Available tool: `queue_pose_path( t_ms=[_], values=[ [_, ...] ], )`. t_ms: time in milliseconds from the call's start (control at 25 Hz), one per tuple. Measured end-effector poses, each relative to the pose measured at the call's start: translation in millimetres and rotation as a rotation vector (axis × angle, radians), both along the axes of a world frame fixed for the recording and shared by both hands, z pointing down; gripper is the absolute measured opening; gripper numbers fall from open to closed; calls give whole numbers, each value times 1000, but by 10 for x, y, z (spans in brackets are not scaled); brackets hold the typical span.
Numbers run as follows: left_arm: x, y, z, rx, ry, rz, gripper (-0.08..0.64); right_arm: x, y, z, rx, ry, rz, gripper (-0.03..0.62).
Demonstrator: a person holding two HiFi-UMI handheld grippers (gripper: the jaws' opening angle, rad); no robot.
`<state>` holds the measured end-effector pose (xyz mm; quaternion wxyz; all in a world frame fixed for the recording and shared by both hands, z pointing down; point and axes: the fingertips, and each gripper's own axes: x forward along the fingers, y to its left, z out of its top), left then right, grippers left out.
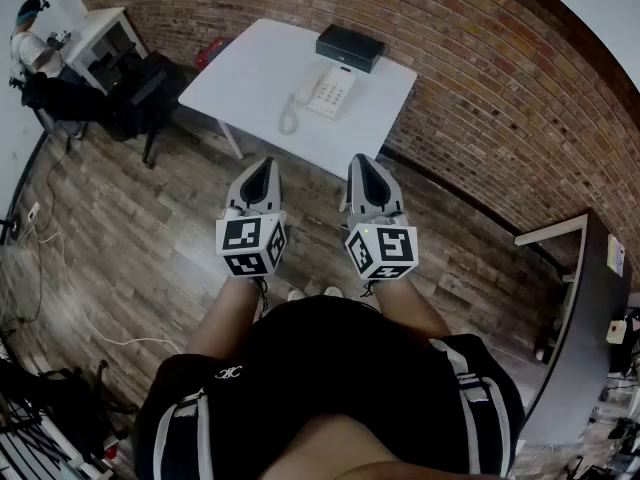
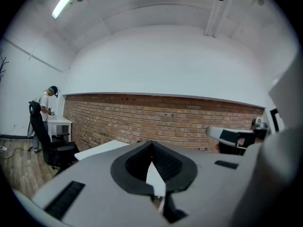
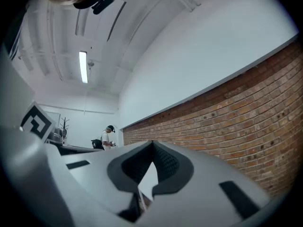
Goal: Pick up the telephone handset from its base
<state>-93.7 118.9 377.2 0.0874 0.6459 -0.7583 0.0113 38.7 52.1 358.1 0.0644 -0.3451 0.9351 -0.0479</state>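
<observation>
- The telephone handset (image 1: 302,95) lies in its cradle along the left side of the white base (image 1: 335,88). Its coiled cord (image 1: 288,120) loops on the table toward the near edge.
- The phone sits toward the far side of the white table (image 1: 250,73), just in front of a black box (image 1: 350,47) at the table's back edge, close to the brick wall (image 1: 480,98).
- Nothing touches the phone, so by the look of it the task has not begun and the step in hand is the approach.
- The left gripper (image 1: 264,164) and the right gripper (image 1: 363,160) are held side by side over the wooden floor (image 1: 150,238), close to the person's body and well apart from the table.
- In the left gripper view the left gripper (image 2: 151,144) has its jaws pressed together with nothing between them. The right gripper view shows the right gripper (image 3: 151,144) closed and empty in the same way.
- Both gripper views look out at the wall and ceiling, not at the phone.
- The next move likely calls for stepping up to the table and tipping one gripper down toward the handset. Its jaws would have to spread before they straddle the middle of the handset and close on it.
- The lift should probably be gentle, since the cord could drag the light base along.
</observation>
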Motion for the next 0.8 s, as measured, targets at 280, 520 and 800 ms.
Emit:
queue_pose_path(
  t_ms=[280,520,800],
  values=[
    [129,-34,2,-7,-18,5,3,70,-2,-10,9,-8,-20,-2],
    [276,-146,29,-29,-37,21,3,153,-42,-5,15,-34,-54,-2],
    [467,-326,130,-58,-48,20,3,253,-157,54,25,-29,-95,-2]
  ],
)
